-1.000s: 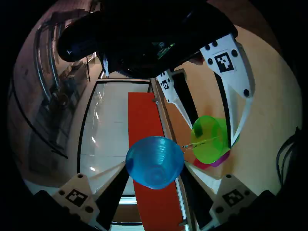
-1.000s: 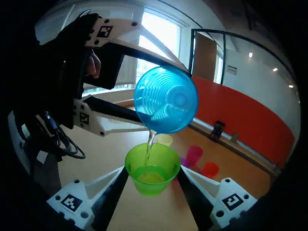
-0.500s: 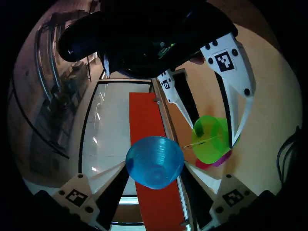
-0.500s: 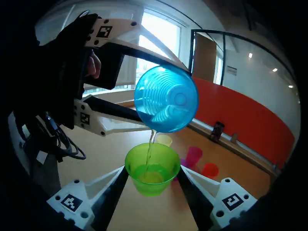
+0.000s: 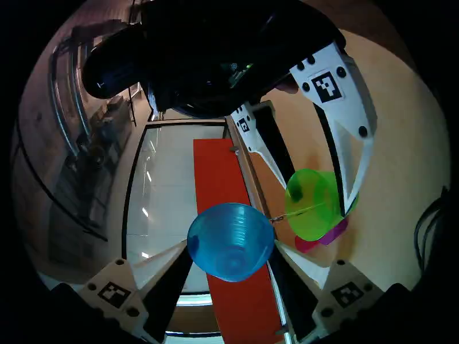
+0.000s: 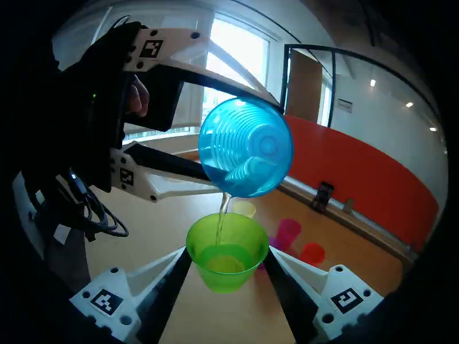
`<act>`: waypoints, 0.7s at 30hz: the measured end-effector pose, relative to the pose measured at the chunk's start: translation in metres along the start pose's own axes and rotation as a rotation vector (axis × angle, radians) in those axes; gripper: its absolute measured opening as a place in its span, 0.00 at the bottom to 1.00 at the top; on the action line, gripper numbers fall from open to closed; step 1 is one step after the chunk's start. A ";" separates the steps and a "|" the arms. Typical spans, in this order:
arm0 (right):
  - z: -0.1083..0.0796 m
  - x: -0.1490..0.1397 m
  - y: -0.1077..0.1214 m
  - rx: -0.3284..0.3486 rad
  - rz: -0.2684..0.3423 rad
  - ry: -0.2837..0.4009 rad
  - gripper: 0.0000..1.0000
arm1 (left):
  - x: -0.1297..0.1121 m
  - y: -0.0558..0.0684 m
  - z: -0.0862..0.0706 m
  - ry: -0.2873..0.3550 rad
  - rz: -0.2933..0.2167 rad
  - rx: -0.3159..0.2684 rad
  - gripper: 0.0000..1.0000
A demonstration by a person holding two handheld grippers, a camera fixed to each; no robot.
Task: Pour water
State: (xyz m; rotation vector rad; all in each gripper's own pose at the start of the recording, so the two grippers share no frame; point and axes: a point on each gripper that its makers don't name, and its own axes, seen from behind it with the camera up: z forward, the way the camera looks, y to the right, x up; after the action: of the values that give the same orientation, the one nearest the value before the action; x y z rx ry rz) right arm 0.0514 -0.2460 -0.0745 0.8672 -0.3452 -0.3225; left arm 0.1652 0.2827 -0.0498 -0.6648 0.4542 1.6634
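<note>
Now, mid-pour. Your left gripper [image 5: 230,247] has its jaws closed on the blue cup [image 6: 245,147], one finger pressing each side, with the cup tipped far over. Your right gripper [image 6: 228,256] has its jaws closed on the green cup [image 6: 228,269], which is upright and just below the blue lip. I cannot tell whether the green cup rests on the bench [image 6: 166,229] or hangs above it. Water [image 6: 221,221] falls as one thin stream and lands inside the green cup, left of its middle. The level looks well short of the rim.

Risks:
- The stream enters nearer the left wall than the centre, so a small drift of either hand would send it over the rim onto the bench.
- Ease the tilt back too slowly and water may cling to the blue lip and run down the outside. Tip harder and it may overshoot.
- Both cups look like thin plastic, so a tighter squeeze could buckle a wall and slop the water.
- A cable [image 6: 100,221] hangs below the left gripper, near where a spill would land.

Room:
- A yellow cup [image 6: 245,207], pink cup [image 6: 288,229] and red cup [image 6: 313,252] stand on the bench just beyond the green one.
- A red wall [image 6: 367,172] closes the far edge.
- Open bench lies on the near left side, so keep any sideways move that way.
</note>
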 end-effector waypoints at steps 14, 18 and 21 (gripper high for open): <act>-0.003 -0.001 -0.001 -0.002 0.001 0.000 0.90 | 0.001 -0.001 0.016 0.009 0.042 0.017 0.85; -0.004 -0.001 -0.002 -0.003 0.001 0.000 0.90 | 0.001 -0.003 0.020 0.010 0.058 0.027 0.85; -0.005 -0.001 -0.002 -0.003 0.001 0.001 0.90 | 0.001 -0.003 0.022 0.010 0.070 0.032 0.85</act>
State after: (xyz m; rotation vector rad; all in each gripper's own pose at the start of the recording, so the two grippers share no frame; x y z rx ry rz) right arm 0.0518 -0.2437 -0.0793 0.8641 -0.3440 -0.3217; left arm 0.1640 0.2983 -0.0334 -0.6397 0.5153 1.7159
